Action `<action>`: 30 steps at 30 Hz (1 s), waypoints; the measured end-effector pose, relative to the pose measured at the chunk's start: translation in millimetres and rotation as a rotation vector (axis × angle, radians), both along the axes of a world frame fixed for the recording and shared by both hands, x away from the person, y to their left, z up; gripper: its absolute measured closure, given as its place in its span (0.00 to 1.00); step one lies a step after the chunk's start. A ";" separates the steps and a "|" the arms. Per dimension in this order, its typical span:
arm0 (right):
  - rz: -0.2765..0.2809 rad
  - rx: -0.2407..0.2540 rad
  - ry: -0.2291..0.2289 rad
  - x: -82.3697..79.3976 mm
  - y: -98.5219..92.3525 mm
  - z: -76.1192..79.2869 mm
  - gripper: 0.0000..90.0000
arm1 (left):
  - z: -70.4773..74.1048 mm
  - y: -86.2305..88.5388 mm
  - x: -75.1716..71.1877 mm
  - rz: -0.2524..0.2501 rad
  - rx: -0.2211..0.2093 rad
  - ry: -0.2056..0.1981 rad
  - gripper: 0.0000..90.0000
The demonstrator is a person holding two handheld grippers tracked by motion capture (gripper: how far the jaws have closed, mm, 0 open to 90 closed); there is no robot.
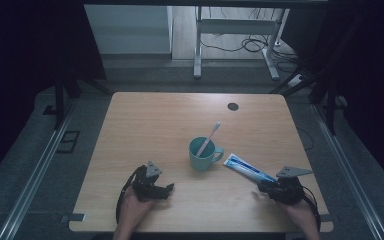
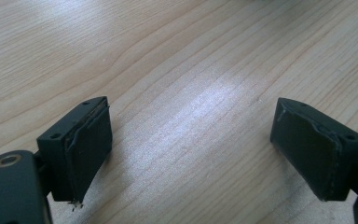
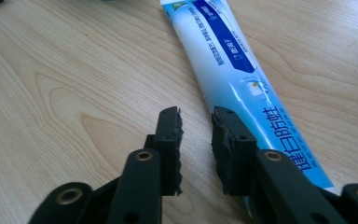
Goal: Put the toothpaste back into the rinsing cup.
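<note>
Nearest the camera in the high view are two hands, one on each tool. The left tool (image 1: pixel 169 188) lies low over the tabletop (image 1: pixel 145 120), and in the left gripper view its two black pads (image 2: pixel 87 149) stand wide apart with bare wood grain between them and nothing held. The right tool (image 1: pixel 261 186) shows in the right gripper view with its pads (image 3: pixel 170 140) a narrow gap apart. Nothing sits in that gap but wood, so it grips nothing.

One toothpaste tube (image 3: pixel 233 60), white and blue with printed lettering, lies flat on the tabletop just beside the right tool's outer jaw. Its near part passes under that jaw's arm, and whether they touch I cannot tell. From there the tube runs away from the tool, its flat crimped end being the farthest part. In the high view the same tube (image 1: pixel 245 168) reaches from the right tool's tips toward the mug.

Beyond the tube's far end stands one teal mug (image 1: pixel 203 155), upright, its handle turned toward the tube, ahead of both tools and roughly between them. One toothbrush (image 1: pixel 210 137) leans inside it, head up and tilted away from the tools.

Farthest from the tools, near the tabletop's back edge, is one dark round cable hole (image 1: pixel 233 106).
</note>
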State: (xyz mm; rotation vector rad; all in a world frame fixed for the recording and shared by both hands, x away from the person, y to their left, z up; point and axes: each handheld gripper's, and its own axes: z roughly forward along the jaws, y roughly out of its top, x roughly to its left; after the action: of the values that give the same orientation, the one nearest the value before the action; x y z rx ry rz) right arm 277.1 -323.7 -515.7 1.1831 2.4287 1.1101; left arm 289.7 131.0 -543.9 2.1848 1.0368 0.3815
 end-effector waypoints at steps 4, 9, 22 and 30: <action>-0.006 -0.002 -0.003 -0.9 -1.5 5.7 0.77 | 0.0 0.0 0.0 0.000 0.000 0.000 0.14; -0.003 -0.013 -0.008 1.0 -3.9 14.9 0.72 | 0.0 0.0 0.0 0.000 -0.001 0.000 0.14; 0.004 -0.022 0.006 23.8 -5.6 27.2 0.50 | 0.0 0.0 0.0 0.000 0.000 0.000 0.14; 0.043 -0.144 0.068 36.7 3.3 30.3 0.45 | 0.0 -0.1 -0.1 0.002 -0.002 0.002 0.14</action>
State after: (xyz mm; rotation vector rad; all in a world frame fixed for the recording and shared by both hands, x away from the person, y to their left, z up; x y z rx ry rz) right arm 313.8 -320.4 -485.4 1.1465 2.5474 0.9018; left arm 289.5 130.9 -543.9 2.1830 1.0400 0.3795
